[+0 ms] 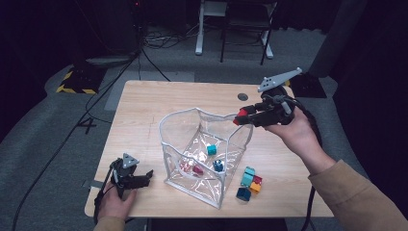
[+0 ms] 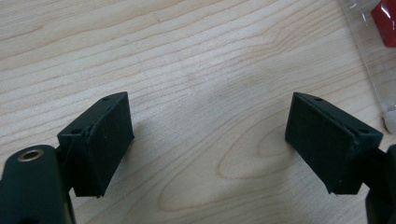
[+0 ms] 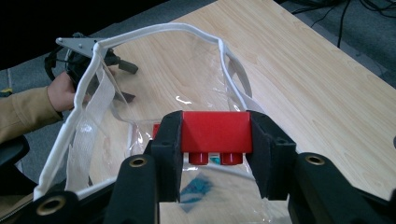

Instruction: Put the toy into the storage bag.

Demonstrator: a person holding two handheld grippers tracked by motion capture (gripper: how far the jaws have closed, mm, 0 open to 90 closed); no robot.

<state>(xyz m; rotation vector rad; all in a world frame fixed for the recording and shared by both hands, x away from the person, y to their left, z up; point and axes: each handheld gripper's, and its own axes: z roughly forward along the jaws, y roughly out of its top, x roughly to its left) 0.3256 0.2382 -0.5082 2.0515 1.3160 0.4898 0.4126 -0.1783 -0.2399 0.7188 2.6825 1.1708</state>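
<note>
A light wooden bench [image 1: 144, 115] stands on grey carpet [image 1: 43, 125]; a round dark cap [image 1: 243, 96] is set into the bench top near its far edge. Black cables [image 1: 86, 115] run across the carpet to the left of the bench. A stand base with yellow-and-black hazard stripes [image 1: 77, 82] sits on the floor at far left. Beyond the bench, a white frame leg [image 1: 198, 33] and the dark legs of a chair [image 1: 243, 29] stand side by side. The room behind them is dark.
</note>
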